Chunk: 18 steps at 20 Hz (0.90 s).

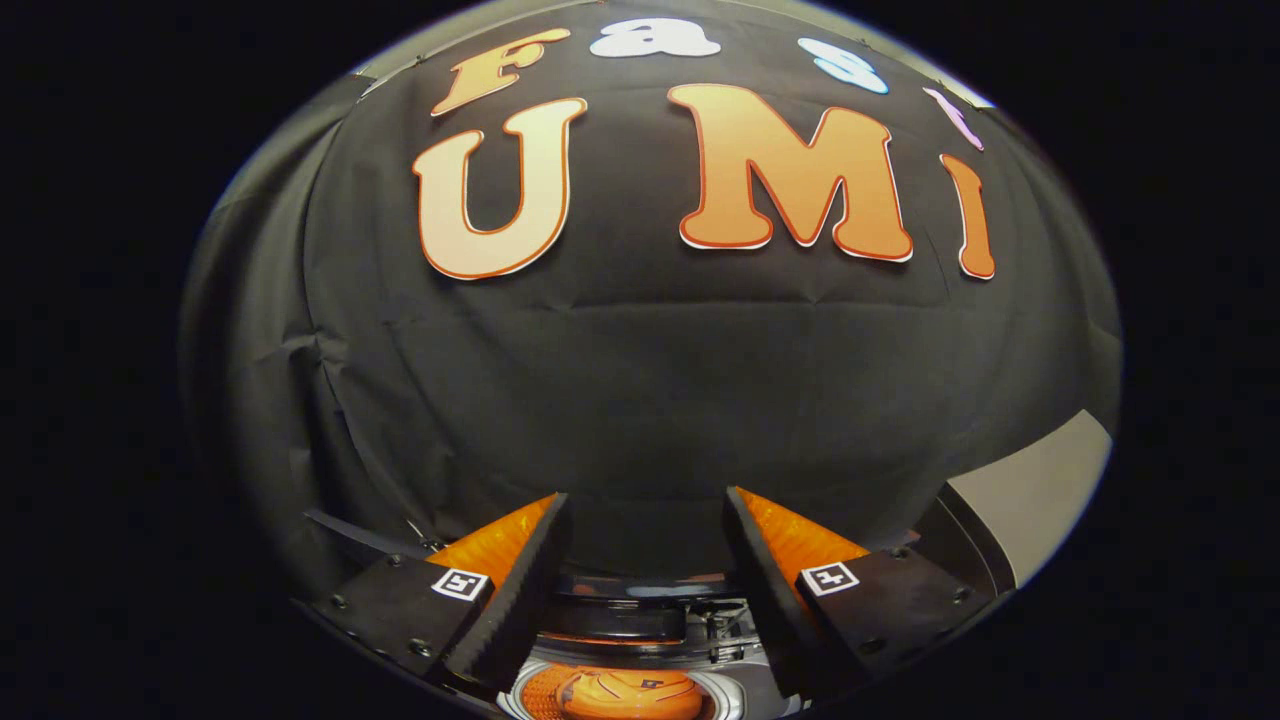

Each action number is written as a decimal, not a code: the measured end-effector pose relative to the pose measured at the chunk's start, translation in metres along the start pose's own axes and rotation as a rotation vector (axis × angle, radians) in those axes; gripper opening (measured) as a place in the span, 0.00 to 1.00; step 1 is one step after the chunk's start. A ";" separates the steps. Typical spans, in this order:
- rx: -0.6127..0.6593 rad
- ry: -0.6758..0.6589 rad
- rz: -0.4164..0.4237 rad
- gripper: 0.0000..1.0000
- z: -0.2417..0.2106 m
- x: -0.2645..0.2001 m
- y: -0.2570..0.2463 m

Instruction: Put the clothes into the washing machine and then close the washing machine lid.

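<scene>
My gripper [647, 495] is open, its fingers spread wide with nothing between them, pointing at the black cloth wall. Low down between the fingers I see the washing machine's round white-rimmed opening [735, 700]. An orange cloth-like thing [625, 695] lies inside it, partly cut off, and I cannot make out its full shape. Just behind the opening stands a dark curved part [625, 615] that looks like the raised lid. The machine sits below the fingers, close to their bases.
The black cloth wall [650, 400] hangs close ahead, beyond the fingers. A light grey panel [1040, 485] with a dark edge slants off past the right finger. A thin dark strip [355, 535] sticks out beside the left finger.
</scene>
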<state>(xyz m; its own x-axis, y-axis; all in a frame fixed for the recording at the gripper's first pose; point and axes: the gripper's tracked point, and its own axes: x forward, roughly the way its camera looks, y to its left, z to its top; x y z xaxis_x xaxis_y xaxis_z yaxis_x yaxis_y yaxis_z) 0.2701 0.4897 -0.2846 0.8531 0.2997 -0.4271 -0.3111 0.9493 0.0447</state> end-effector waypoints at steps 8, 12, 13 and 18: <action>-0.008 -0.037 0.009 0.98 -0.017 -0.038 0.001; -0.008 -0.051 0.006 0.98 -0.027 -0.057 0.002; -0.010 -0.050 0.008 0.98 -0.031 -0.061 0.002; -0.014 -0.053 0.011 0.98 -0.041 -0.074 0.002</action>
<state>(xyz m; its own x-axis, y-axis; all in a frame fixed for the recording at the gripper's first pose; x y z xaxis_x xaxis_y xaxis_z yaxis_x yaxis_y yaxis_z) 0.1891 0.4651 -0.2896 0.8705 0.3151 -0.3780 -0.3260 0.9447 0.0367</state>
